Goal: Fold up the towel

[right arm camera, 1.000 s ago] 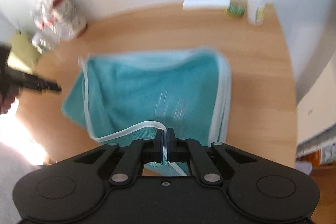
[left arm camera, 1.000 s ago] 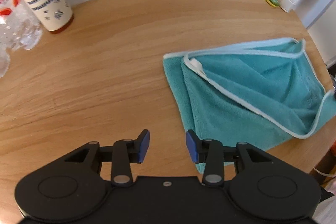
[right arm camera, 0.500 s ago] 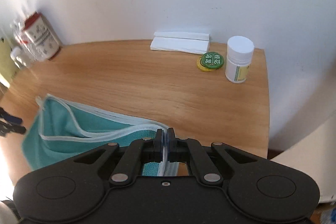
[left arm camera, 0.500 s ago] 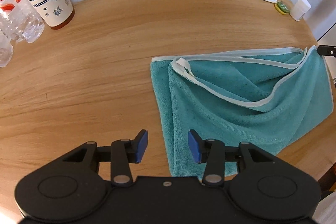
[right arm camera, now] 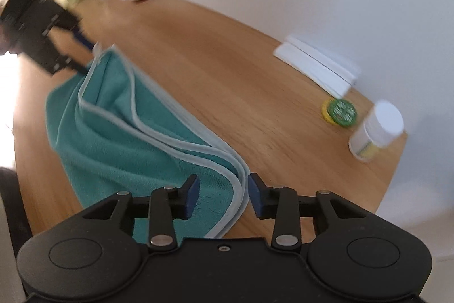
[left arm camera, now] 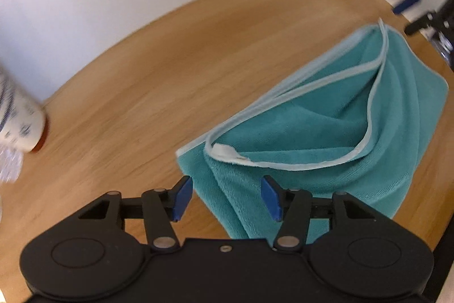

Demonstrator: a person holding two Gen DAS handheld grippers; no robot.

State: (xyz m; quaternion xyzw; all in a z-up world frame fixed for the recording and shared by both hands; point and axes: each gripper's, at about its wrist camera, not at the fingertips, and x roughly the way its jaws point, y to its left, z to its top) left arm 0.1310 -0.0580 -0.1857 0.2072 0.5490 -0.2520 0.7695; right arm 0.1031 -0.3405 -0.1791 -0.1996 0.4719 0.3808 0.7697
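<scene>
Wooden table carries our half-folded towel; left gripper and right gripper both spread, straddling opposite corners, likely for regrasping.

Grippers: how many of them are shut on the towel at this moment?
0. The left gripper is open over one towel corner; the right gripper is open around the trimmed edge at the other end.
</scene>
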